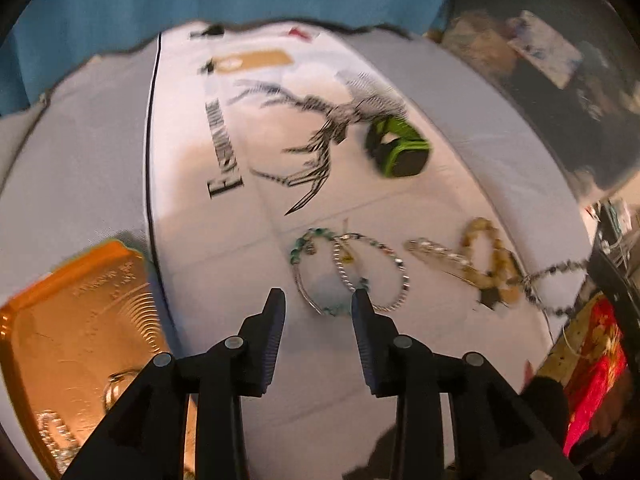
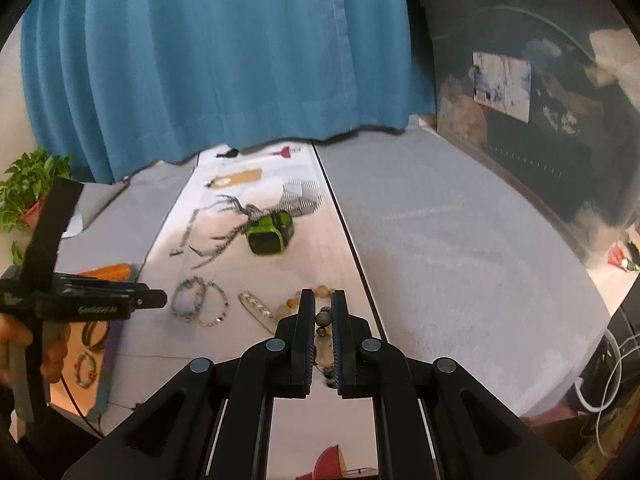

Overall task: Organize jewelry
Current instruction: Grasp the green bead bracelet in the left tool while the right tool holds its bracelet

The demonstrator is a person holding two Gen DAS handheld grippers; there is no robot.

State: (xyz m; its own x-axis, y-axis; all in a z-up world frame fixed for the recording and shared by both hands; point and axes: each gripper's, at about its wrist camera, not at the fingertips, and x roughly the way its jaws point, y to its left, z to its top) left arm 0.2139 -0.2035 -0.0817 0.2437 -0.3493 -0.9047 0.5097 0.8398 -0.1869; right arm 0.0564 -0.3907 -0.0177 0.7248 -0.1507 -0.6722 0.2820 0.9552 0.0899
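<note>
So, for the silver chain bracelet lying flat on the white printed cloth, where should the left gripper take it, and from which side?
Probably from above. The silver chain bracelet lies flat in an open loop, overlapping the turquoise bead bracelet at its left. The open left gripper could straddle the near or right arc of the chain, one finger inside the loop, where it lies alone on the white printed cloth.

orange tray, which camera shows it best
The left wrist view. The orange tray fills its lower left corner, with its embossed rings and some jewelry inside visible, though the left gripper's arm covers part. In the right wrist view only a thin orange sliver shows behind that gripper.
</note>
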